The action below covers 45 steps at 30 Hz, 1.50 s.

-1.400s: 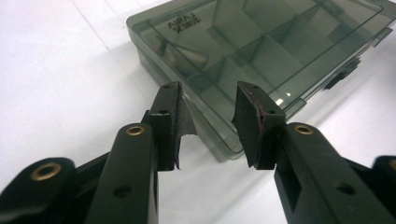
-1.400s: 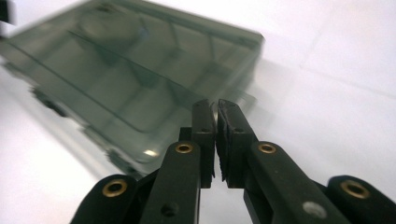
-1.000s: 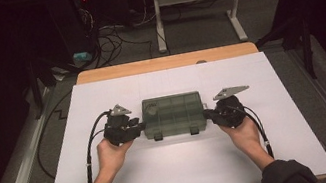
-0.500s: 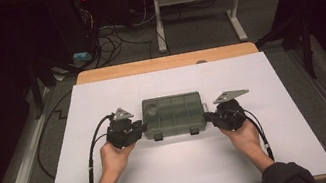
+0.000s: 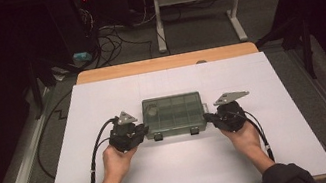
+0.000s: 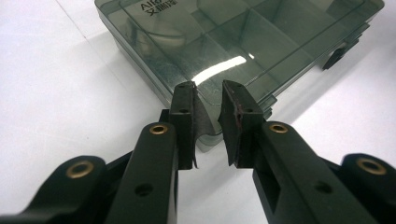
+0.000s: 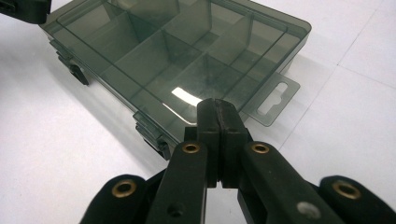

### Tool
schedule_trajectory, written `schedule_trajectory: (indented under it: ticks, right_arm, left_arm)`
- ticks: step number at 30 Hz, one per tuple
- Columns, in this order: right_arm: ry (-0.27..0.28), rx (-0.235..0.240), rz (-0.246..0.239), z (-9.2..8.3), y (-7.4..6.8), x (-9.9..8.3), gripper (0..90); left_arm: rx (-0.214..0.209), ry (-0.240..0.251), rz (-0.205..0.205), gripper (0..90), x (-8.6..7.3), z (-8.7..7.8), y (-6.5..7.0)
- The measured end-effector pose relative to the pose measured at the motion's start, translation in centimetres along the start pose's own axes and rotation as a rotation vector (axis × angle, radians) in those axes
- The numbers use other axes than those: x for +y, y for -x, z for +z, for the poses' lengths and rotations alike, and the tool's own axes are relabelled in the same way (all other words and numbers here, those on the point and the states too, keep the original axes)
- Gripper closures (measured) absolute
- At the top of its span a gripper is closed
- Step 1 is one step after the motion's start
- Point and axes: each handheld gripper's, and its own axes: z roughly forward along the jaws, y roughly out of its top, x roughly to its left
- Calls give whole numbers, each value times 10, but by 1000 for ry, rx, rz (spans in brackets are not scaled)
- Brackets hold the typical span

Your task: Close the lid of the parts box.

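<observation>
High view – box: smoky green compartment box [image 5: 174, 115] lies flat at the middle of the white table sheet [image 5: 101, 97], lid down, two latches [image 5: 159, 136] on the edge facing 6 o'clock.
High view – tongs: left gripper [image 5: 134, 133] sits at the box's 9 o'clock end, right gripper [image 5: 212, 119] at its 3 o'clock end, each in a hand, both right against the box corners.
Left gripper view – state: jaws stand a little apart, straddling the near corner of the box [image 6: 233, 42]; pads not pressing on anything I can make out.
Right gripper view – state: jaws pressed together, tips at the box's near edge [image 7: 187, 60], just by the hang tab [image 7: 273, 100] at 2 o'clock; nothing visible between them.
Step in hand: judged as squaring up to the closed box from both ends, before opening or lifting.
Next move: probably one gripper steadies an end while the other works a latch [image 7: 77, 72]; calls for a low, careful approach, since the box may skate on the smooth sheet.
</observation>
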Motion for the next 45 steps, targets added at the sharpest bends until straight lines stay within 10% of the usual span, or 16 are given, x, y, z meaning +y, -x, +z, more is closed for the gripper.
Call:
schedule_trajectory:
  ticks: [11, 27, 45]
  right_arm:
    - [-2, -9, -8, 0, -2, 0, 900]
    - [24, 15, -27, -11, -7, 9, 778]
    - [156, -28, 12, -54, 11, -42, 514]
  left_arm:
    - [60, 11, 38, 777, 3, 6, 2]
    - [14, 54, -22, 466, 1, -14, -7]
    - [9, 184, -68, 413, -46, -58, -18]
